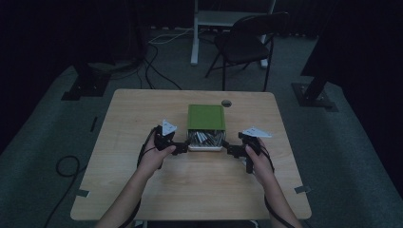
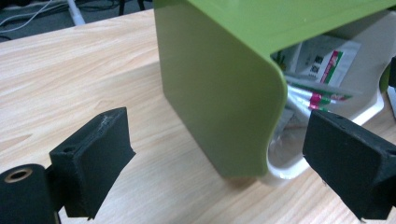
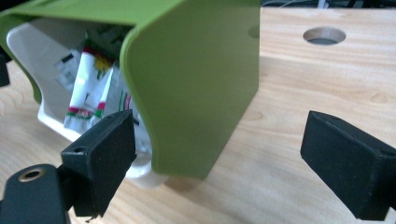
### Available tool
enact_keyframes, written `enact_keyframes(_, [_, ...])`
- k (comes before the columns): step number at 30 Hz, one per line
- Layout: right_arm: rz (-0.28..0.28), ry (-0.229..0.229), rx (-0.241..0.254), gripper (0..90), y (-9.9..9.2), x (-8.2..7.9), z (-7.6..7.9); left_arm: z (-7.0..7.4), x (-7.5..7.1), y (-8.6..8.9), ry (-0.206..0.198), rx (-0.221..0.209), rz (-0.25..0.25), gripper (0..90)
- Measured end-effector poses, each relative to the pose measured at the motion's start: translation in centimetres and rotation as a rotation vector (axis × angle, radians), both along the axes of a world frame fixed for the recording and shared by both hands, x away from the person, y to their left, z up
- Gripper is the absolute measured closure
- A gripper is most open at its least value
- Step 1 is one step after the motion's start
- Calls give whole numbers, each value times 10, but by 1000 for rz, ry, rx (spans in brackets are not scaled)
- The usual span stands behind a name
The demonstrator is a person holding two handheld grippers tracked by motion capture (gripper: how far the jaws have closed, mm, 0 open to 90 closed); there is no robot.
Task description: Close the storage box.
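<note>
Green box mid-surface, rigid, smooth, probably slippery, its white drawer of light packets part-out; left hand-held gripper and right hand-held gripper open astride its front corners; grip walls.

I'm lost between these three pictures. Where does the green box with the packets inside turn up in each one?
High view: the green box sits at the table's middle, between the two grippers.
Left gripper view: it takes the upper right, its green side wall facing the camera.
Right gripper view: it takes the upper left.
Shared landmark: the white tray of packets at its open end.
</note>
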State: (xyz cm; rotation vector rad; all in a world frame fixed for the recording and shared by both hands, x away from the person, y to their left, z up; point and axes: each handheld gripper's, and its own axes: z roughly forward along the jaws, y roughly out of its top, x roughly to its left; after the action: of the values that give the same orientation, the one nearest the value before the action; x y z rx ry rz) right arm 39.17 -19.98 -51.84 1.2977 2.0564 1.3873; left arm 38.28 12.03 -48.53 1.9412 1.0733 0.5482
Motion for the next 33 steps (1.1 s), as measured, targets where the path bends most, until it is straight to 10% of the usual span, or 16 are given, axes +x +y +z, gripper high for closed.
enact_keyframes(33, [9, 5, -10, 102, -4, -11, -3, -7, -13, 23, -2, 85, 109, 87])
